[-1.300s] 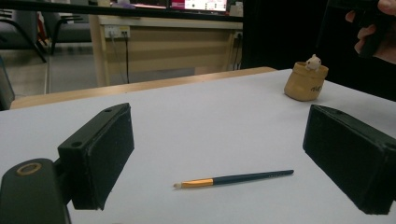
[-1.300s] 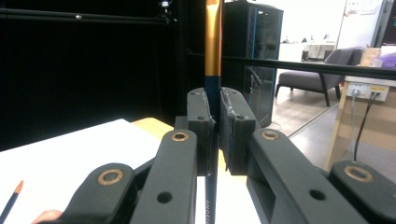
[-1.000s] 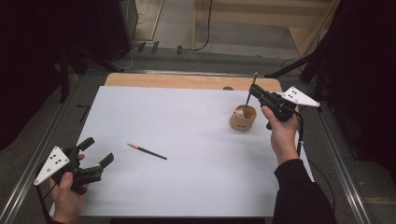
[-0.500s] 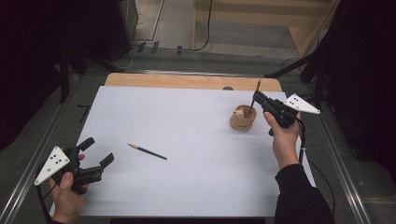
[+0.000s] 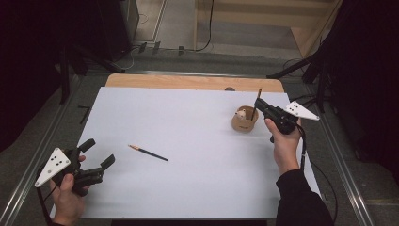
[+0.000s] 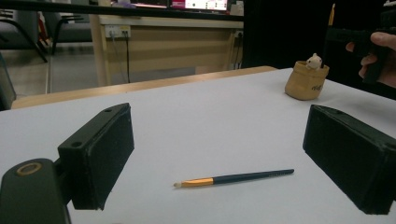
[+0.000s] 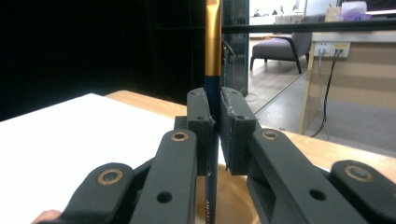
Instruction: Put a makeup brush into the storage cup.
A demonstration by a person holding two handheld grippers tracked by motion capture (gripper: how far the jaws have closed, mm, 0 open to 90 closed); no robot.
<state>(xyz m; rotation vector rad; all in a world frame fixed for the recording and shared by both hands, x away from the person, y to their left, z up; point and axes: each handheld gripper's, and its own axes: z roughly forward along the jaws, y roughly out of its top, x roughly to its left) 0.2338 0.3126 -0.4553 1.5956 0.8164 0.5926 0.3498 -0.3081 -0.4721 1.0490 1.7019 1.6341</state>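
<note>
One brush (image 5: 257,101) stands clamped in right gripper (image 5: 261,104).

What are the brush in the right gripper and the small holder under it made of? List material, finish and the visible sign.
Held brush: glossy dark blue handle, likely lacquered wood, though plastic is possible; shiny gold band, probably a metal ferrule.
Holder: matte tan and soft-looking, with a rolled rim and slumped sides, likely fabric or kraft paper.
Right gripper: matte black jaws, apparently plastic.

Office, wooden desk (image 6: 163,23), monitors (image 6: 201,4), grey lounge chair (image 7: 275,49)
</note>
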